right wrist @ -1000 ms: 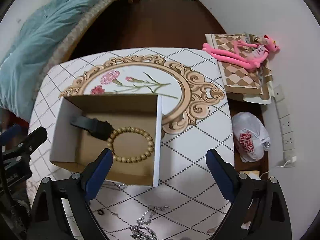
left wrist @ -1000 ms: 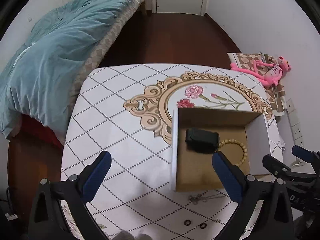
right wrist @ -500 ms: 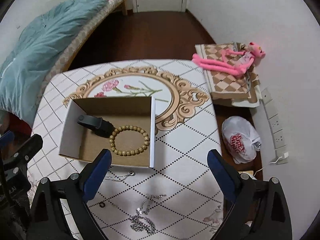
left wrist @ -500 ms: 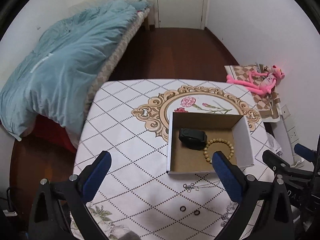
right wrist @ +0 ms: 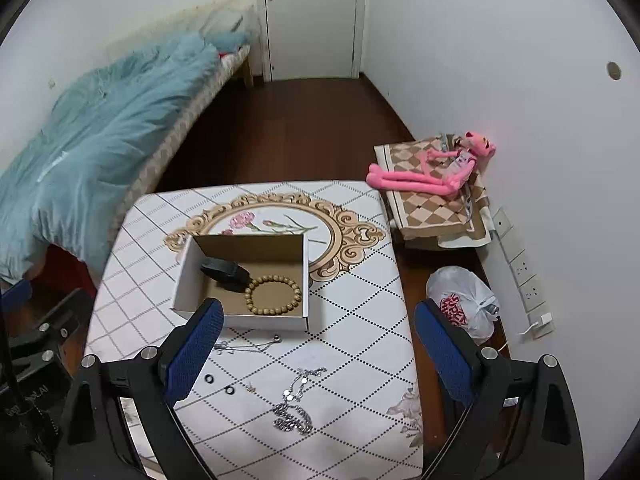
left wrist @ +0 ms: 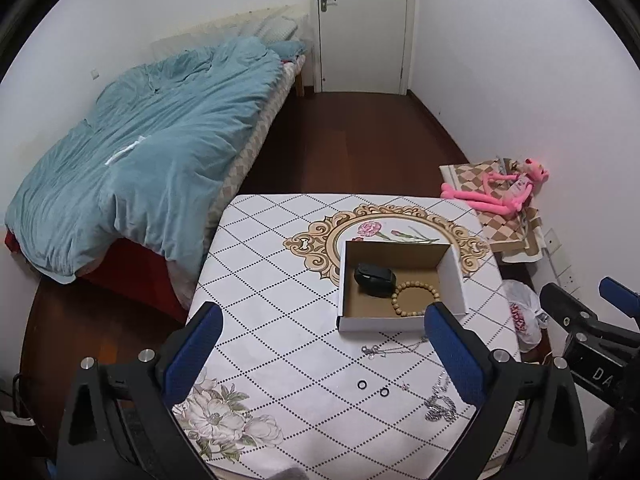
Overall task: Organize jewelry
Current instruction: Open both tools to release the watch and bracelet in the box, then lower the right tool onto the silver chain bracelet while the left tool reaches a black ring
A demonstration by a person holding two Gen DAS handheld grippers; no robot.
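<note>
An open cardboard box (left wrist: 452, 280) (right wrist: 185, 276) stands on the patterned table (left wrist: 280, 320) (right wrist: 360, 320). Inside lie a black band (left wrist: 374, 278) (right wrist: 225, 271) and a wooden bead bracelet (left wrist: 414, 298) (right wrist: 273, 295). In front of the box lie a thin silver chain (left wrist: 384, 349) (right wrist: 248, 346), two small black rings (left wrist: 373, 388) (right wrist: 219, 384) and a heap of silver chain (left wrist: 440, 404) (right wrist: 294, 408). My left gripper (left wrist: 320, 352) and right gripper (right wrist: 316, 348) are both open and empty, held high above the table's near edge.
A bed with a blue duvet (left wrist: 140, 168) stands left of the table. A pink plush toy (right wrist: 436, 168) lies on a checked stack by the right wall. A white plastic bag (right wrist: 460, 304) sits on the floor near wall sockets. A closed door (left wrist: 360, 28) is at the back.
Both grippers have pulled back and up from the box. The view is wider, and the loose chains and rings at the near edge show fully.
</note>
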